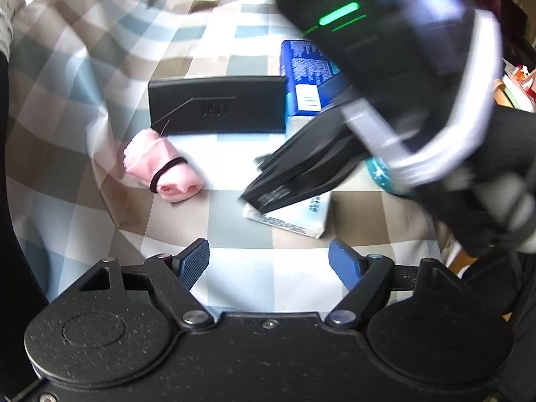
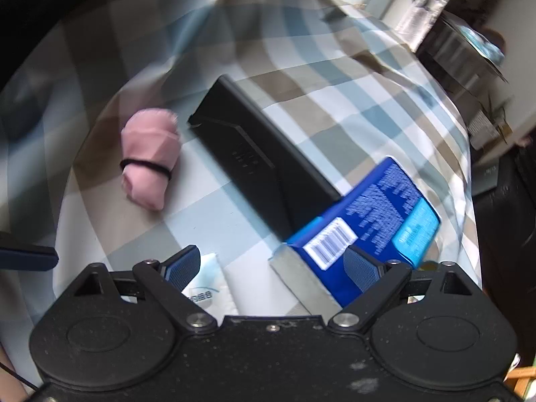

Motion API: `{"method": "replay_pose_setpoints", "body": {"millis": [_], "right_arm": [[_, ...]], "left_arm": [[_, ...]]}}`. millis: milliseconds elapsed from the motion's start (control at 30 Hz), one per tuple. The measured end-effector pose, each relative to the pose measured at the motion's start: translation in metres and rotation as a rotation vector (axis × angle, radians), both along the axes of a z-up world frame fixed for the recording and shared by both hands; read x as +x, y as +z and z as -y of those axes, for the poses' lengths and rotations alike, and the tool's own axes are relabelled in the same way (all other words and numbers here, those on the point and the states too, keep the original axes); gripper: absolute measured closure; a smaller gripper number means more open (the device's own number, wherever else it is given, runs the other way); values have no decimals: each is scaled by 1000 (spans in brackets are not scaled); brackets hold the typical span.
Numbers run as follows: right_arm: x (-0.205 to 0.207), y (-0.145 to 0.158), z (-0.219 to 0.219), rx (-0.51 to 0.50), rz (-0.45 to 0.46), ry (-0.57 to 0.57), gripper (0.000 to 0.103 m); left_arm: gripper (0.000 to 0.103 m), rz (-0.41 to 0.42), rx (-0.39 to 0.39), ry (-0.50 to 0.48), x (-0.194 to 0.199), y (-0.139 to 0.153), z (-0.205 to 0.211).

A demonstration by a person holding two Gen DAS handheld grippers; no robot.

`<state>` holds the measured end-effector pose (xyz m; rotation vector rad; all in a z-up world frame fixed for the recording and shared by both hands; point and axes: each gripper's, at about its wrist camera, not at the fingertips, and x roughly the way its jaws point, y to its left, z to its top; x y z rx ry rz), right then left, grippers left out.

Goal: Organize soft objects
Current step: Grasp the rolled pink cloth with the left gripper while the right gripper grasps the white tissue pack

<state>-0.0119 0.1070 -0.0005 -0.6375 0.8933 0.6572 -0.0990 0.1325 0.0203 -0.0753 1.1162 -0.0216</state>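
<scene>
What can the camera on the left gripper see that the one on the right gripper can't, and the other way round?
Only the left wrist view shows the right gripper's whole body with its green light, looming over a white tissue pack.

Only the right wrist view shows the blue pack's barcode face up close, with furniture beyond the bed at the far right.

Both show the pink cloth roll bound by a black band, the black box, the blue pack and the checked cloth beneath. Each view's own jaws stand open and empty.

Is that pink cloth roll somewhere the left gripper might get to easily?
Probably yes. The pink roll lies alone on the checked cloth, ahead of the open left gripper; the right gripper is off to the other side.
</scene>
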Motion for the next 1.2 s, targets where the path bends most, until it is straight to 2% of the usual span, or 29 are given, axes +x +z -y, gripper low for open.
{"method": "replay_pose_setpoints", "body": {"millis": [100,300,400,467,533,667,833,933,1200], "right_arm": [[7,11,16,60,-11,-73,10],[10,21,37,111,-12,-159,12],[19,27,51,146,-23,-261,14],[28,31,63,174,-57,-317,14],[35,35,76,207,-77,-374,14],[37,37,89,246,-127,-415,14],[27,34,90,218,-130,-405,14],[24,32,89,217,-158,-399,14],[14,32,82,205,-162,-367,14]], "left_arm": [[28,-43,-8,20,14,-5,-10],[28,-154,-143,74,58,-13,-50],[28,-211,-178,65,79,-19,-59],[28,-211,-158,81,87,-19,-63],[28,-206,-172,84,96,-17,-68],[28,-192,-144,159,112,-16,-84],[28,-213,-159,263,126,-29,-109],[28,-231,-135,318,130,-42,-114],[27,-245,-49,355,139,-60,-108]]}}
